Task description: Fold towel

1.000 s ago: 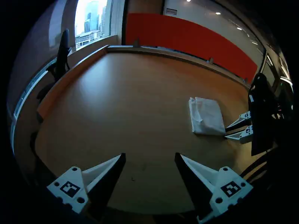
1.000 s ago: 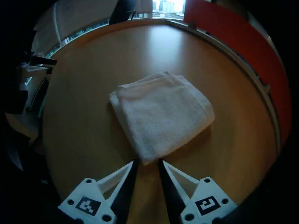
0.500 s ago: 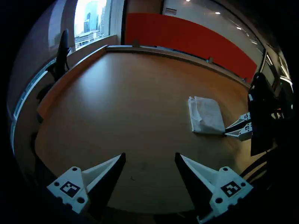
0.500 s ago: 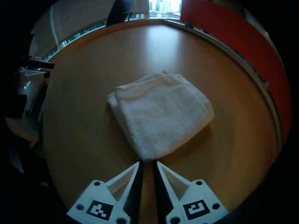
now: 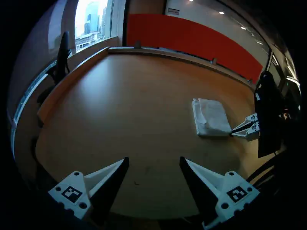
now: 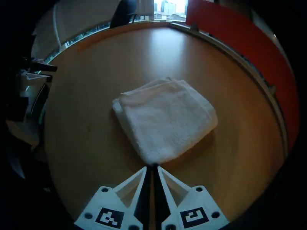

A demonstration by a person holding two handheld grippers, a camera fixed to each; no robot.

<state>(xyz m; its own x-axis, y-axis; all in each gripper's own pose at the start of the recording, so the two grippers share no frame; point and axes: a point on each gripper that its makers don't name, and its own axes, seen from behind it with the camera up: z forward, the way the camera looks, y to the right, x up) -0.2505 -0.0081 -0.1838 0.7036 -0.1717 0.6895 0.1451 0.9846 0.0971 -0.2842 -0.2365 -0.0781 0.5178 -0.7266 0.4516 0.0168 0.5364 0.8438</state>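
Note:
A white towel [image 6: 165,119] lies folded into a thick square on the wooden table [image 6: 96,115]. In the left gripper view the towel [image 5: 210,117] sits far off to the right. My right gripper [image 6: 152,168] is low over the table, shut, its tips right at the towel's near corner, and I see no cloth between them. From the left gripper view the right gripper [image 5: 235,132] points at that same corner. My left gripper [image 5: 153,159] is open above bare wood, well away from the towel, with nothing between its fingers.
The table has a raised rim [image 5: 172,53] along its far side, below a red wall panel [image 5: 199,38]. A dark office chair [image 5: 63,53] stands by the window at the left. A dark sleeve [image 5: 268,115] holds the right gripper.
The right gripper's fingers have closed from either side of the towel's near corner to shut, and the corner now lies just ahead of the tips. The left gripper has stayed put.

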